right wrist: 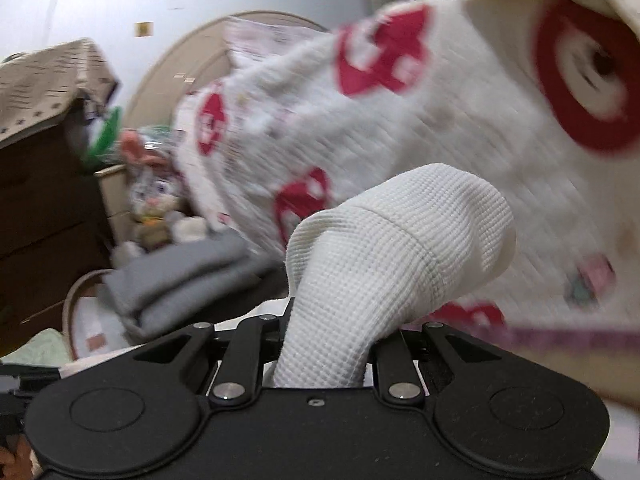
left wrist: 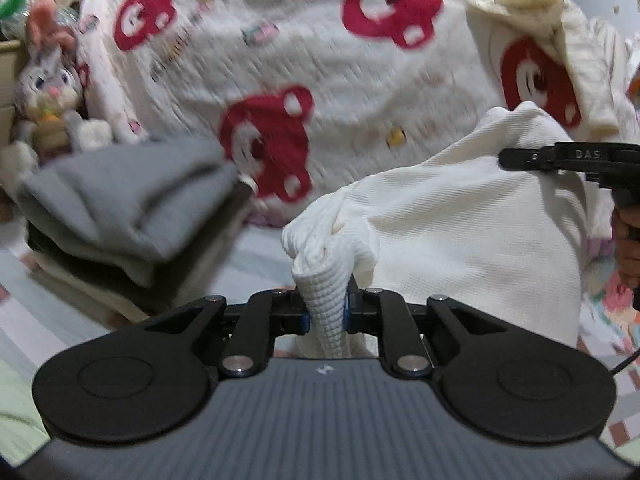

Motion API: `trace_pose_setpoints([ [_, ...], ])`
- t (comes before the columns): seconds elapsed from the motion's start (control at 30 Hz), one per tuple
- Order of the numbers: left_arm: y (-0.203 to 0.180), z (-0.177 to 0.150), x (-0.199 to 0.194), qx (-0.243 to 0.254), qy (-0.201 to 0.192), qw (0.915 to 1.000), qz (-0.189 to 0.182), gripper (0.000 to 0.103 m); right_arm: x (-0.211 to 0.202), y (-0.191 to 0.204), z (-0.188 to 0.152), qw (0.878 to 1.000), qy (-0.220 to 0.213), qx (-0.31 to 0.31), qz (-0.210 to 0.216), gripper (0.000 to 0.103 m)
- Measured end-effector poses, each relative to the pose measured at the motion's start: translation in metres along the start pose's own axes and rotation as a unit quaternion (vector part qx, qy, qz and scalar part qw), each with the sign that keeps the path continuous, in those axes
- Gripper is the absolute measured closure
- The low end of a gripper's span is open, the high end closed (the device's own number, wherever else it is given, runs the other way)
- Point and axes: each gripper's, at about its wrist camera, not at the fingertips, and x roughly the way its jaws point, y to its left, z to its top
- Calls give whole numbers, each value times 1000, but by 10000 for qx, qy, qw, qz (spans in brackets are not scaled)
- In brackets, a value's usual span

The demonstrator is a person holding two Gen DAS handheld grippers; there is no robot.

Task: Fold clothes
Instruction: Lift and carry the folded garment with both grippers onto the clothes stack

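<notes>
Cream waffle-knit garment (left wrist: 460, 216), bunched, pinched by both grippers

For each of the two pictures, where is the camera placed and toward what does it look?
Left wrist: sits on the left gripper, facing the white waffle garment pinched in its jaws; the right gripper and a hand show at the right edge.
Right wrist: sits on the right gripper, facing the same garment bunched in its jaws.
Shared: the garment, grey folded clothes, red-patterned blanket, plush rabbit.

text: "DAS" | on: right hand-held gripper (left wrist: 505, 159) | other text: none legible
</notes>
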Motion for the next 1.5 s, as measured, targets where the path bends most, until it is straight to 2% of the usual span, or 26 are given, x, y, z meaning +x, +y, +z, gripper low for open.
trace_pose_setpoints([
  [0.1,26,32,-19,9,-181,9997,159,90,17,29,40,9989,-59,-377,287,83],
  [0.23,65,73,-36,31,-512,9971,556,90,54,76,93,9946,-123,-790,663,83],
  [0.33,96,105,-35,150,-652,9930,971,90,91,110,133,9913,-140,-968,880,83],
  [0.43,129,135,-17,345,-495,9896,1303,91,138,142,169,9896,-88,-1102,917,84],
  [0.53,165,160,7,228,-309,9894,1404,91,184,168,195,9908,-90,-1089,796,84],
  [0.6,193,169,26,59,-130,9894,1448,91,213,177,199,9912,-130,-1059,779,84],
  [0.67,228,168,61,-272,279,9888,1437,91,253,175,194,9932,-101,-789,845,83],
  [0.73,262,166,96,-602,687,9856,1423,91,266,164,167,9952,43,-360,912,63],
  [0.77,279,162,112,-769,883,9826,1438,91,270,157,151,9954,123,-136,945,46],
  [0.87,321,135,153,-1241,1355,9706,1557,91,283,138,106,9925,362,536,1039,45],
  [0.97,322,126,152,-1256,1172,9756,1367,91,296,119,61,9845,600,1205,1128,46],
  [1.07,317,122,149,-1242,1096,9773,1320,90,309,99,15,9713,835,1868,1211,45],
  [1.2,316,116,147,-1289,1019,9782,1273,90,280,87,-28,9364,974,2764,1934,38],
  [1.3,323,113,147,-1412,999,9770,1245,90,276,93,-53,9079,1374,3254,2257,37],
  [1.33,325,112,148,-1440,996,9767,1238,90,277,96,-58,9031,1464,3337,2270,36],
  [1.43,326,111,148,-1463,1008,9763,1236,89,286,104,-67,8987,1562,3533,2078,35],
  [1.5,327,111,149,-1478,1015,9760,1235,87,295,107,-67,8941,1618,3766,1807,26],
])
